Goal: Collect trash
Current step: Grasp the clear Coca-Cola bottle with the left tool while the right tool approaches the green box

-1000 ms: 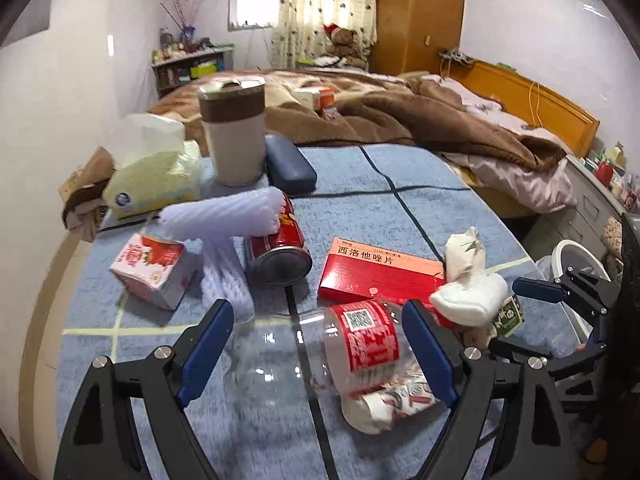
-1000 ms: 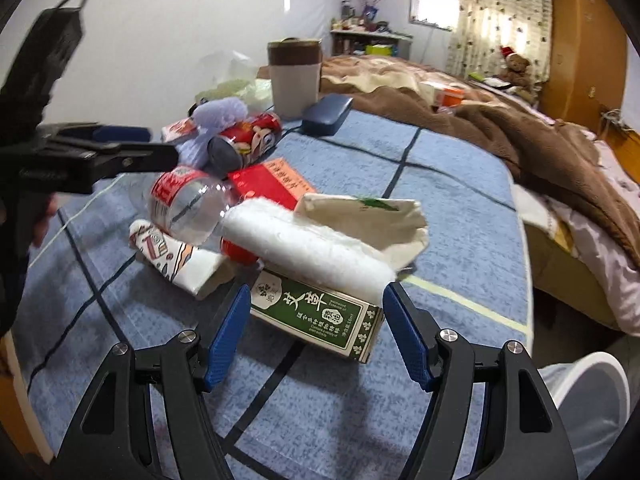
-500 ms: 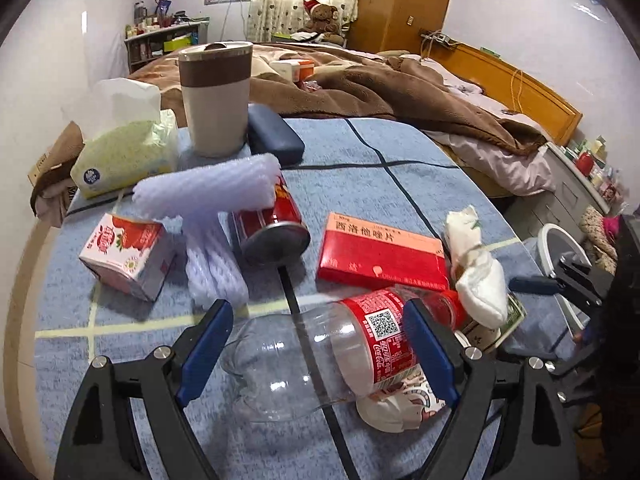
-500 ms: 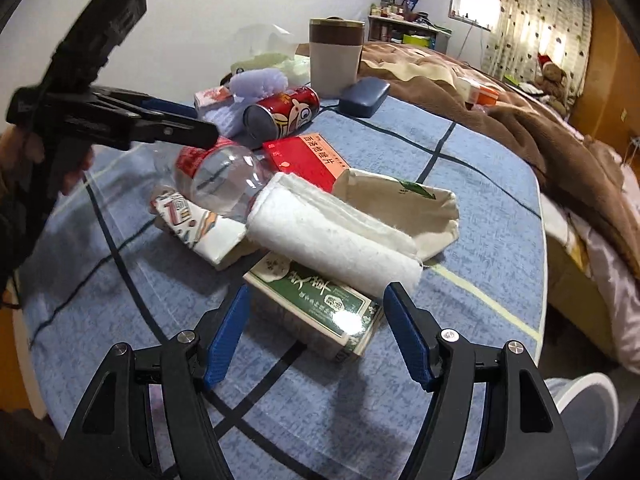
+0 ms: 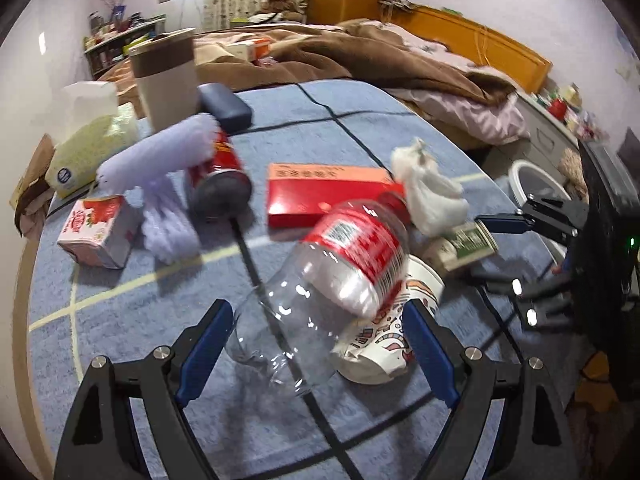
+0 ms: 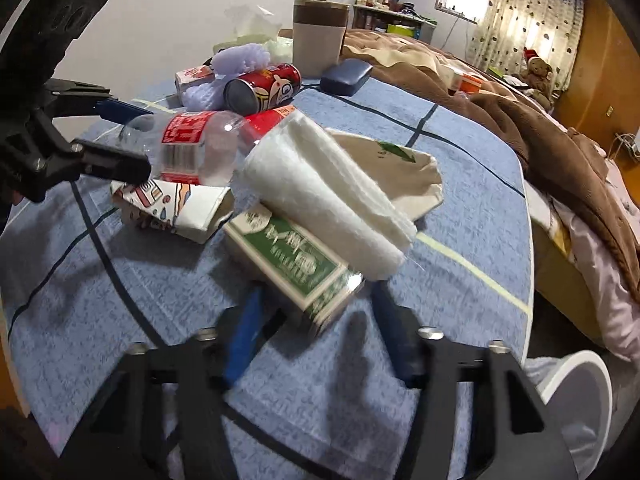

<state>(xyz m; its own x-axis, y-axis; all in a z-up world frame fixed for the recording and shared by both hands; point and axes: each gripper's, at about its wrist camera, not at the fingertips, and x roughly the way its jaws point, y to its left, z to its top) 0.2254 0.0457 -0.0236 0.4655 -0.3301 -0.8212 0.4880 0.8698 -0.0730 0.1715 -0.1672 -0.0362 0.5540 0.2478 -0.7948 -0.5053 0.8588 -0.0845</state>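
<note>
Since a second ago the right hand-held gripper [image 6: 316, 332] has narrowed its jaws a lot and they are closing now, the green-and-white box [image 6: 296, 264] sitting between the blue fingers; blurred, so cannot tell if the pads press it yet. Clear plastic bottle [image 5: 336, 276] has swung too: it lay across between the left fingers before, now it points away at a slant, base nearest the left hand-held gripper [image 5: 316, 352].

Left hand-held gripper is wide open, fingers either side of the bottle's base, not touching it. Crushed patterned paper cup [image 5: 384, 340] lies just by its right finger, partly under the bottle. Beyond the bottle: red flat box [image 5: 316, 192], red can [image 5: 220, 176] on its side, purple foam net [image 5: 160, 160] over the can, strawberry carton [image 5: 96, 232] off to the left.

Ahead of the right hand-held gripper a rolled white foam sheet [image 6: 324, 204] rests on the green box, a beige paper bag [image 6: 400, 172] behind it. Everything sits on the blue checked tabletop [image 6: 100, 300]. White bin [image 6: 576, 396] stands low to the right of the right hand-held gripper, off the tabletop edge.
</note>
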